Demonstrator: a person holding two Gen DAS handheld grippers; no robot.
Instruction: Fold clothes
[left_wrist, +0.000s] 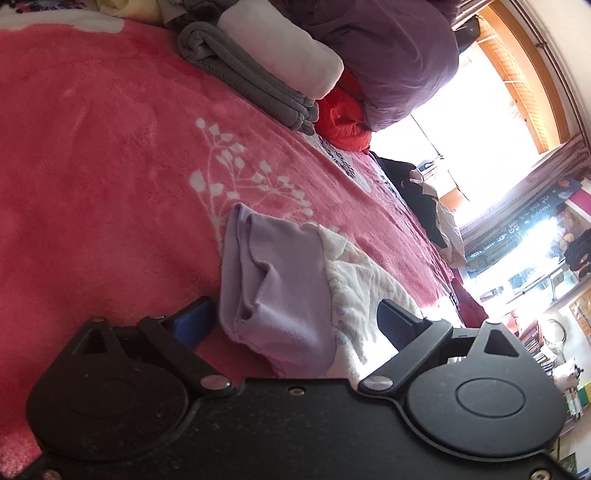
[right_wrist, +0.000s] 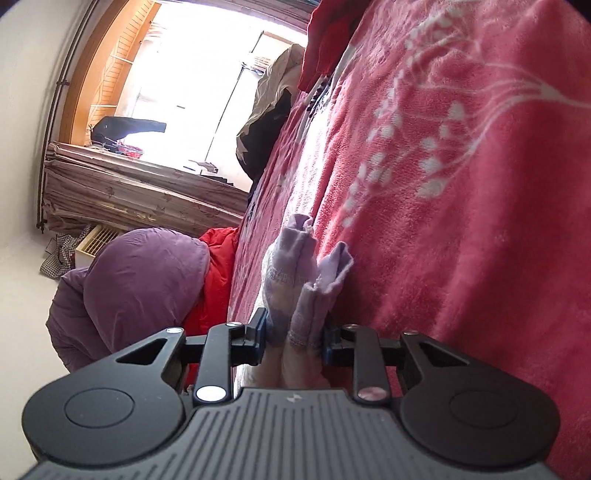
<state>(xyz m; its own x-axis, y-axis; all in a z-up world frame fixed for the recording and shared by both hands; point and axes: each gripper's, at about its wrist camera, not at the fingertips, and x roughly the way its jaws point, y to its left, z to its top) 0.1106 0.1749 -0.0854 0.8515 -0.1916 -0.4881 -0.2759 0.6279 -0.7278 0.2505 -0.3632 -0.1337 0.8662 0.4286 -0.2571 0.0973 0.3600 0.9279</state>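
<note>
Pink blanket (left_wrist: 110, 166) lies bare beyond lilac garment (left_wrist: 280, 295).

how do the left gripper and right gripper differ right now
The left gripper stands wide open, with the lilac garment lying loose between its fingers on the pink blanket. The right gripper has its jaws drawn close, pinching bunched folds of that lilac garment. The left shows a plain black body, the right a ribbed grey one. Both are at the same garment.
</note>
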